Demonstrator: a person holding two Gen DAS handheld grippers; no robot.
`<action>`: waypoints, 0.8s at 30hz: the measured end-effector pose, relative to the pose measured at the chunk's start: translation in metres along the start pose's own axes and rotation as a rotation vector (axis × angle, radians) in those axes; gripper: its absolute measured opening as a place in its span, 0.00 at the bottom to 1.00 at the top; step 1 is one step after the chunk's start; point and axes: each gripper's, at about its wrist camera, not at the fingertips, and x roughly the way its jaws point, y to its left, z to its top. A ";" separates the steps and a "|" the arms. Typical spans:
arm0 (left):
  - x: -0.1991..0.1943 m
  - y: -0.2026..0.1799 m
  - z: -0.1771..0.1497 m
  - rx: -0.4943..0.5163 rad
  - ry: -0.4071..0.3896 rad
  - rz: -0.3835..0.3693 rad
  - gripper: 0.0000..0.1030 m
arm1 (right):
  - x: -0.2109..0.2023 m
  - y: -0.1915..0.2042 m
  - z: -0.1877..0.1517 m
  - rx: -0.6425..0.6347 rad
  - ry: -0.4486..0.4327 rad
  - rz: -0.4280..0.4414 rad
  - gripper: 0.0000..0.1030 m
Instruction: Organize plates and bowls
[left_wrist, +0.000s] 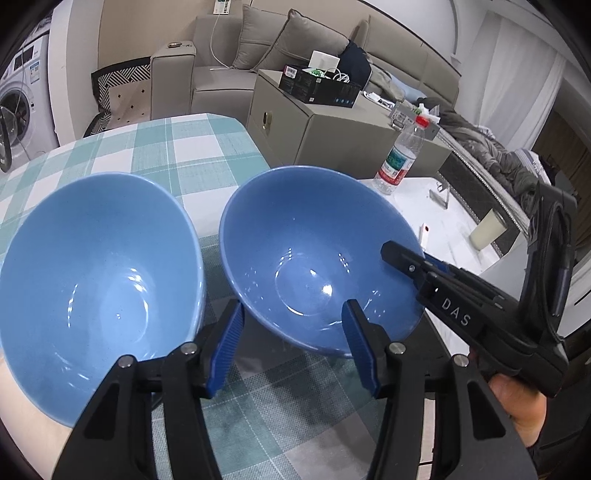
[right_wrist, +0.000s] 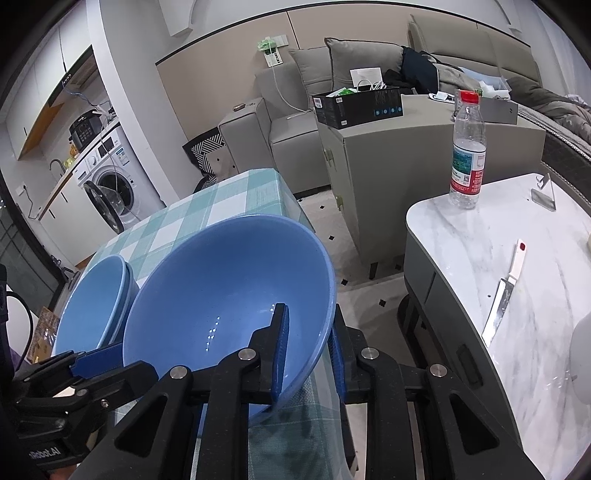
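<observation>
Two blue bowls show in the left wrist view. One bowl (left_wrist: 99, 280) rests on the checked tablecloth (left_wrist: 155, 147) at the left; in the right wrist view this bowl (right_wrist: 96, 299) seems nested in another. The second bowl (left_wrist: 317, 258) (right_wrist: 229, 291) is tilted near the table's right edge. My right gripper (right_wrist: 308, 314) (left_wrist: 402, 254) is shut on its right rim, one finger inside and one outside. My left gripper (left_wrist: 293, 306) (right_wrist: 99, 360) stands open at that bowl's near side, with its left finger (left_wrist: 229, 343) beside the outer wall and its right finger (left_wrist: 360, 343) over the inside.
Right of the table stands a white marble side table (right_wrist: 461, 251) with a water bottle (right_wrist: 467, 151), a white-handled knife (right_wrist: 506, 291) and a pale cup (left_wrist: 487, 229). A grey cabinet (right_wrist: 388, 158), a sofa and a washing machine (right_wrist: 110, 184) lie beyond.
</observation>
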 end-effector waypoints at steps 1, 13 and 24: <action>0.000 0.000 0.000 0.000 -0.002 0.001 0.52 | 0.000 0.000 0.000 0.000 0.001 -0.002 0.21; 0.004 -0.005 0.000 0.060 -0.022 0.039 0.38 | -0.001 -0.002 -0.001 -0.006 -0.004 -0.008 0.21; 0.003 -0.005 0.000 0.066 -0.032 0.039 0.38 | -0.005 0.002 0.000 -0.036 -0.022 -0.023 0.21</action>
